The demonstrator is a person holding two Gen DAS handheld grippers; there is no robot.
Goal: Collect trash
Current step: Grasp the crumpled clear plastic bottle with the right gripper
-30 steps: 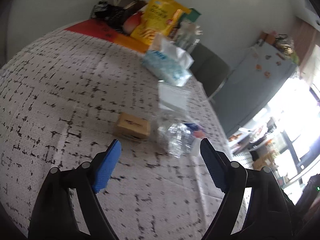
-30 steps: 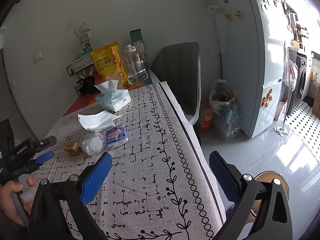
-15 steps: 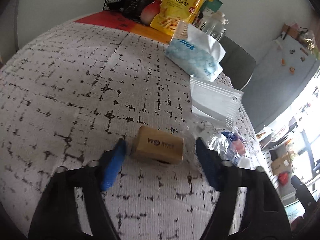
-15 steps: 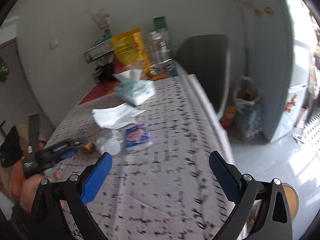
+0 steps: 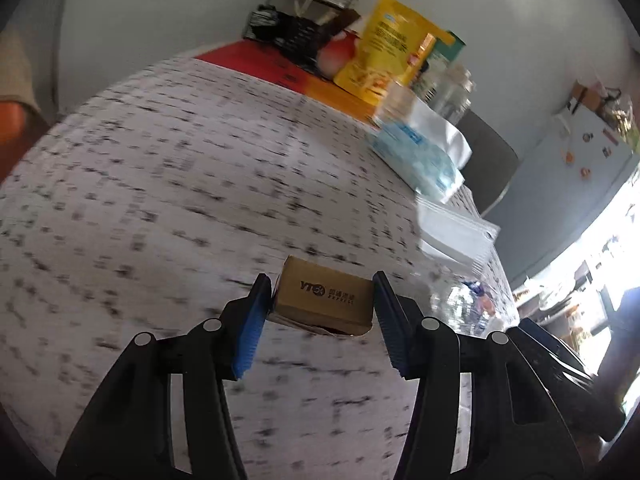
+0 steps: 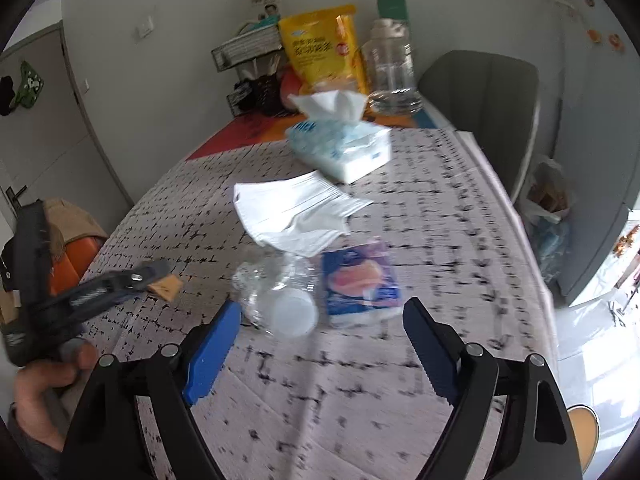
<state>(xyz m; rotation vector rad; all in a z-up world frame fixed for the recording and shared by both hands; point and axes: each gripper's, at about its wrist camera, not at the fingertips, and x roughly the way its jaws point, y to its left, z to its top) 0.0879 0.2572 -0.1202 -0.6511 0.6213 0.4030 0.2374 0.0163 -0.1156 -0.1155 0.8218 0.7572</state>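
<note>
My left gripper [image 5: 322, 288] is shut on a small brown cardboard box [image 5: 326, 300], held just above the patterned tablecloth [image 5: 160, 200]. In the right wrist view the left gripper [image 6: 154, 276] holds the box [image 6: 166, 289] at the table's left side. My right gripper [image 6: 320, 334] is open and empty, hovering over a crushed clear plastic bottle [image 6: 276, 296] and a blue-and-pink wrapper packet [image 6: 360, 280]. A white plastic bag [image 6: 292, 210] lies just beyond them.
A tissue pack [image 6: 340, 148] sits further back, with a yellow snack bag [image 6: 320, 48], a clear jar [image 6: 392, 72] and a wire rack [image 6: 248, 44] at the far end. A grey chair [image 6: 492, 108] stands at the table's right edge.
My left gripper closed on the cardboard box and lifted it slightly. My right gripper moved forward and down towards the crushed bottle and wrapper, staying open.
</note>
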